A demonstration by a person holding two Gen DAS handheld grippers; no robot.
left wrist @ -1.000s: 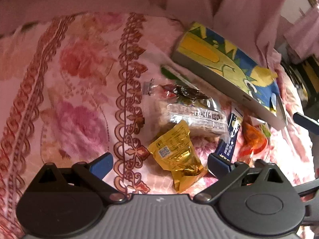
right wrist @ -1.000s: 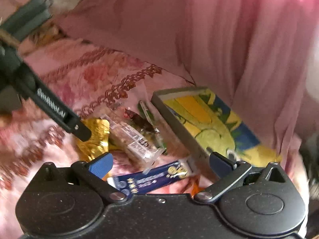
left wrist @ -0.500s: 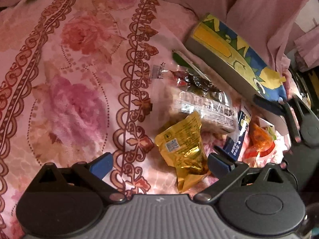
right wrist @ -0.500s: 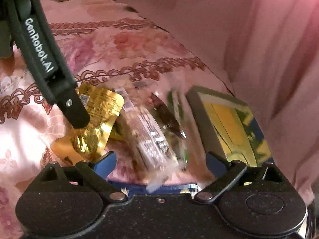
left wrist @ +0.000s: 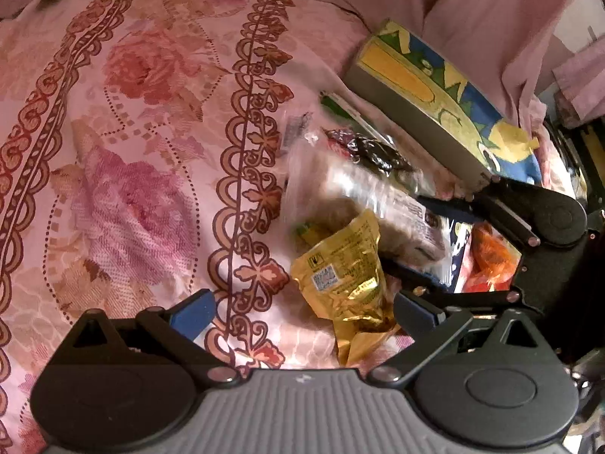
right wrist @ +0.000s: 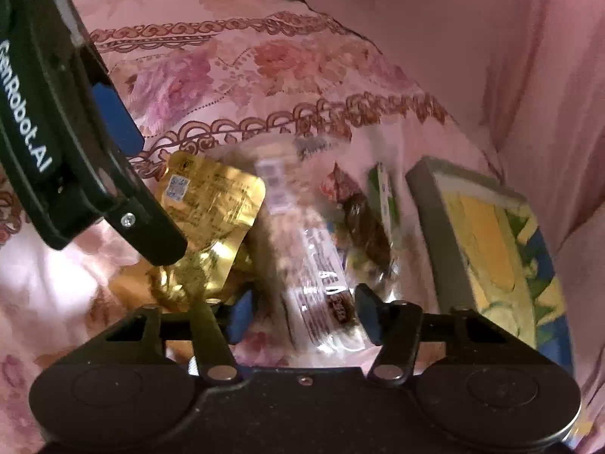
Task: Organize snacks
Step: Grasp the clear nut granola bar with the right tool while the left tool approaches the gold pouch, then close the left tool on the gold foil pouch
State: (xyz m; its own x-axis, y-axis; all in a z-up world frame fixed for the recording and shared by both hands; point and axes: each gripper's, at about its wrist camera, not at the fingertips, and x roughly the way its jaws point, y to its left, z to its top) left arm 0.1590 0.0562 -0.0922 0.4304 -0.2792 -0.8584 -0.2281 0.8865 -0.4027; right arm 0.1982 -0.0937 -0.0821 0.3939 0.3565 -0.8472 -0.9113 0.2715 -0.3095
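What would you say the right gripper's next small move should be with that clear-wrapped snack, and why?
Probably finish closing, then lift. The right gripper has just been closing, with the clear-wrapped snack between its jaws, though blur hides whether the pads grip it yet. The snack overlaps the gold pouch, so a straight lift seems safer than dragging.

1. Floral bedspread (left wrist: 143,174), left half: bare, open room for a gripper.
2. Snack heap crowds the centre-right: gold pouch (left wrist: 344,276), clear wrapped pack (left wrist: 374,204), dark candy wrapper (left wrist: 363,147), orange packet (left wrist: 491,257), all touching or overlapping.
3. Picture box (left wrist: 427,90) walls off the far side of the heap; pink curtain (right wrist: 472,38) hangs just behind it.
4. Right gripper (right wrist: 302,312) sits in the heap, jaws just closing around the clear pack, blocking entry from that side.
5. Left gripper (left wrist: 302,310) hovers over the gold pouch, jaws wide.
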